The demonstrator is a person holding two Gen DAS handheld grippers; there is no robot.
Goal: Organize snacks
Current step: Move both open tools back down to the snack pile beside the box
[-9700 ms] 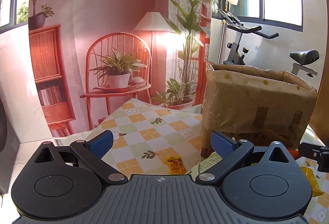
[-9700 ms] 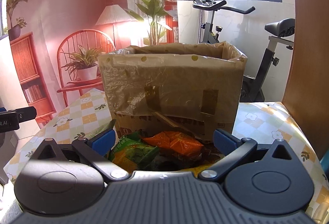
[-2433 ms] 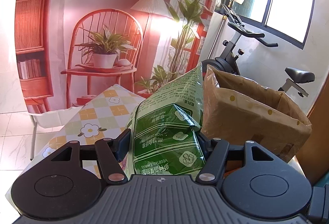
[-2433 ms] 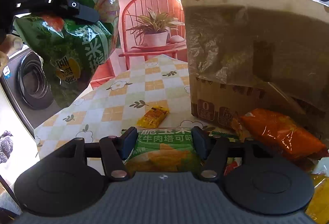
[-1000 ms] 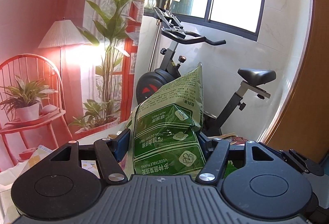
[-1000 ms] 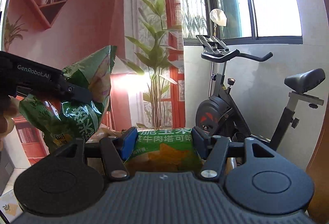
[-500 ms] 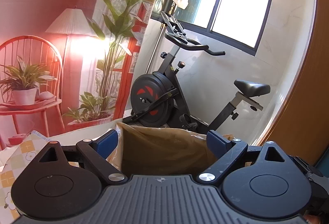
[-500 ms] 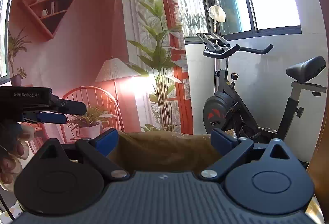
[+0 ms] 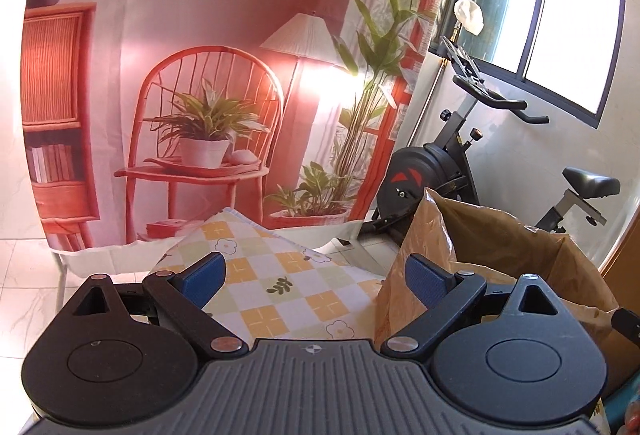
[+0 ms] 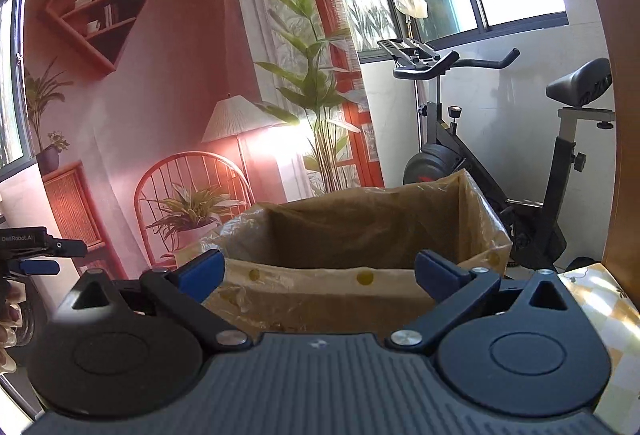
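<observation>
L gripper [image 9: 316, 277]: blue pads [image 9: 202, 277] spread wide, nothing btwn them, touching nothing; seen thru the gap only the checked tablecloth [image 9: 280, 287] w/ flower print. Just right of L gripper's right pad, near corner of the cardboard box [image 9: 404, 275], lined w/ brownish plastic bag, top open; pad overlaps the box corner in view, contact can't be told. R gripper [image 10: 320, 269]: pads [image 10: 434, 271] likewise spread to full width, empty, hovering over near rim of same box [image 10: 360, 295]; box mouth framed btwn the two fingers, liner's far wall [image 10: 360, 227] visible inside, contents hidden below the rim, so snacks not visible in either view. No pad seen pressing on liner or cardboard. In R wrist view, L gripper [image 10: 36, 255] at far left edge, held by a hand [image 10: 10, 319], well apart from box. Bkgd: printed backdrop w/ chair and plants [image 9: 208, 123], exercise bike [image 10: 460, 155] behind box, window above. Small strip of tablecloth [image 10: 600, 295] at right of box in R view.
</observation>
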